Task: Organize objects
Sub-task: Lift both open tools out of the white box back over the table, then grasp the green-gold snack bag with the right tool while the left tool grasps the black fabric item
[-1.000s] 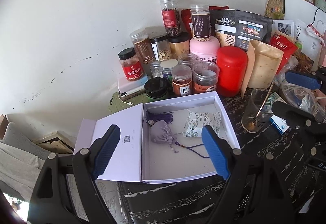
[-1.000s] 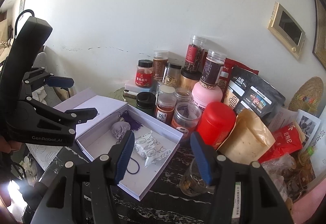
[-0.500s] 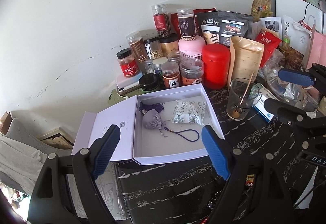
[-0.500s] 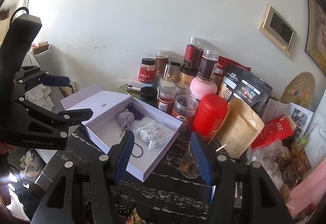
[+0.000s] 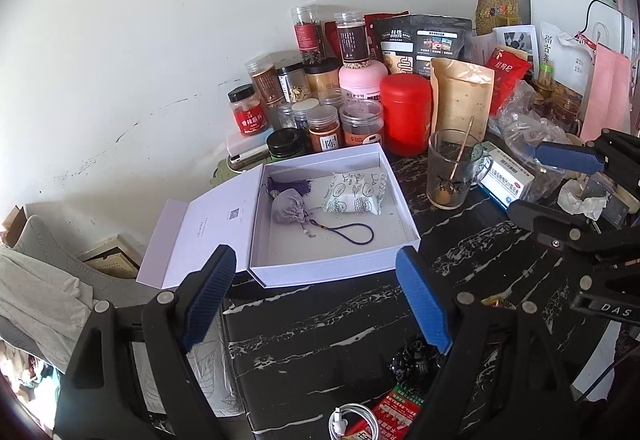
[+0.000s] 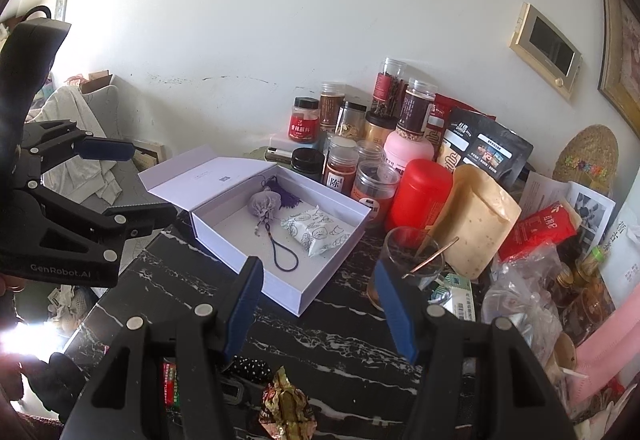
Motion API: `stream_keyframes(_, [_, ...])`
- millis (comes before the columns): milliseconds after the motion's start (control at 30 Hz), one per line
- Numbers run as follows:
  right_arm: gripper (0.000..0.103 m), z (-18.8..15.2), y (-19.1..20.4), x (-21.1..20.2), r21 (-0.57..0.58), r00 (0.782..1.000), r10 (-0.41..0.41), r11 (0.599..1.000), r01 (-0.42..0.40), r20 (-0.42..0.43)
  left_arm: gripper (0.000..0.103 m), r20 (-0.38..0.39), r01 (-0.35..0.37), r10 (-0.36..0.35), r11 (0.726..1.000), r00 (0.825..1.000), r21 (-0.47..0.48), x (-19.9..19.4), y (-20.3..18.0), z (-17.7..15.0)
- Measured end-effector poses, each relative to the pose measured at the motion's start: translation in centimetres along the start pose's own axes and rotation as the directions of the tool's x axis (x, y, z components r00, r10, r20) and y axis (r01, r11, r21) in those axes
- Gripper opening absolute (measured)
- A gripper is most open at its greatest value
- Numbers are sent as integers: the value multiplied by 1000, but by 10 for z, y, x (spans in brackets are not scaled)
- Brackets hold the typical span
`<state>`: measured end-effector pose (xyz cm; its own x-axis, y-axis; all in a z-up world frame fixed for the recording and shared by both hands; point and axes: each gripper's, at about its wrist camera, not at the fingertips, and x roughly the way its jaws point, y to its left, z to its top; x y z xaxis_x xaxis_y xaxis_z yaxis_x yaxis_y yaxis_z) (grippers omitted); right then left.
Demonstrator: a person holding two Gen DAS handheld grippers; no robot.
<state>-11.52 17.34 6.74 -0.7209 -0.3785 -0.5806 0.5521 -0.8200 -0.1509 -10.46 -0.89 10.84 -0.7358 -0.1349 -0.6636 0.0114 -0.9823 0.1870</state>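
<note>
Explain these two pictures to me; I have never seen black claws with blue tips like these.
A person holds a hand-held gripper in each hand, and each carries a wide-angle camera looking along its own jaws. One picture comes from the left gripper, the other from the right gripper, and each also shows the other at its edge. Both stand open and hold nothing. On the black marbled table lies an open white box containing a grey pouch and a printed packet. Behind it stand spice jars, a red canister and a glass.

Both wrist views look steeply down from close by; each shows the open box [image 5: 320,264] [image 6: 240,244] mid-frame
</note>
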Motion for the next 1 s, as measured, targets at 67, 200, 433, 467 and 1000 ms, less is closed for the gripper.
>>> stream_keyframes(67, [59,-8,3,0,-3,1000,7,1000,-7,-10,81,-6,3,-3,1000,1000,-5,-2,-1,-9])
stream_keyframes(200, [59,-21,7,1,8,999,18,1000,-18,-27,81,-7,1,-1,1000,1000,-11,-8,-3,-25])
stream_keyframes(433, [59,-42,13,3,14,998,29,1000,-28,-58,81,-4,4,-4,1000,1000,-27,-16,-6,-45])
stream_keyframes(467, [59,-45,13,4,16,998,31,999,-30,-62,81,-4,7,-7,1000,1000,-29,-17,-7,-47])
stream_keyframes(1000, [59,-86,15,19,66,990,54,997,-45,-131,81,-51,89,-91,995,995,-33,14,-24,-90])
